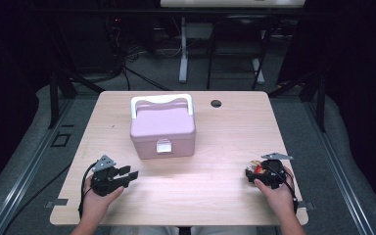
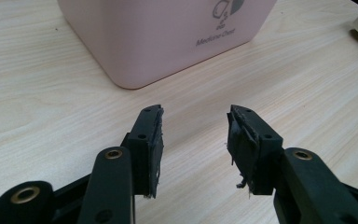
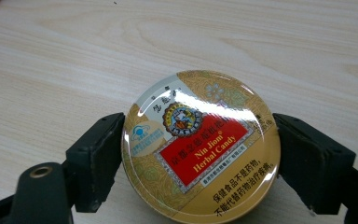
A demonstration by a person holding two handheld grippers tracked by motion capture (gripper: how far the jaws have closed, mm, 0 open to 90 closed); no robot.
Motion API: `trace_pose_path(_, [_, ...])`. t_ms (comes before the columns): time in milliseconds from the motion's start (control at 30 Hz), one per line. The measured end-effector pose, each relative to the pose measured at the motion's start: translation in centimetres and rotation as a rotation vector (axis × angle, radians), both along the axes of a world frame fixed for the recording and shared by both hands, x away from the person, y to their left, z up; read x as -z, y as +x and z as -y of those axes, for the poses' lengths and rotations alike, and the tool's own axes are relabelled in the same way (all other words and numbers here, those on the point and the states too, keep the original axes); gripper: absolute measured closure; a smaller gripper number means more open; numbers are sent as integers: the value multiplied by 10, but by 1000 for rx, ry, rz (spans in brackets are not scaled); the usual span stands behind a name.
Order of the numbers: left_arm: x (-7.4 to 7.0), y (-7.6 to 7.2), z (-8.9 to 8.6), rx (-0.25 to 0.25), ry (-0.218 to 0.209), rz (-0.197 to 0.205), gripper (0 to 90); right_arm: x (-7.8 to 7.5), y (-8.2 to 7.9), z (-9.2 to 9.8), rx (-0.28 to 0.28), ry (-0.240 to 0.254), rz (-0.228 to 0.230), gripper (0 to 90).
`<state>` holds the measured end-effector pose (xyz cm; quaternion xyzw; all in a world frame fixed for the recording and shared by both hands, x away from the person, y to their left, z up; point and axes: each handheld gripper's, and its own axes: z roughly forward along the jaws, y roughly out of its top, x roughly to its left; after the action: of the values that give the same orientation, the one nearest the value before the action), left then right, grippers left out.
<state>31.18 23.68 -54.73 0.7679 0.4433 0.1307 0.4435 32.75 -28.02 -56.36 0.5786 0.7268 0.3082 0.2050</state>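
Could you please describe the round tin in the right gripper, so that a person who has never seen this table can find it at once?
Start from the pink medicine box at the middle of the wooden table, then look toward the near right edge. There the right gripper clamps a flat round candy tin between its black jaws. Its shiny gold lid has a red label reading Nin Jiom Herbal Candy.

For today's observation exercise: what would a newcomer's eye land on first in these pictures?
First the pink medicine chest with its white handle, lid shut, at the middle of the wooden table. Next the round gold herbal candy tin, clamped flat between the right gripper jaws at the near right edge, while the left gripper stands open and empty.
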Motion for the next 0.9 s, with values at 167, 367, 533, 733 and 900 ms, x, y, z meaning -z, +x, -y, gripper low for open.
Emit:
trace_pose_path(167, [1, 1, -3, -14, -2, -3, 509, 4, 1, 0, -3, -16, -8, 193])
trace_pose_path(367, [0, 2, -4, -5, 4, 1, 476, 7, 1, -5, -17, -42, -31, 185])
trace_pose_path(533, [1, 4, -6, 10, 2, 18, 451, 4, 1, -4, -16, -32, -5, 136])
trace_pose_path(733, [-4, 4, -9, -14, 7, -9, 444, -5, -3, -4, -19, -9, 15, 121])
trace_pose_path(900, [-7, 6, -11, -29, 28, -14, 352, -13, -6, -8, -37, -47, 48, 88])
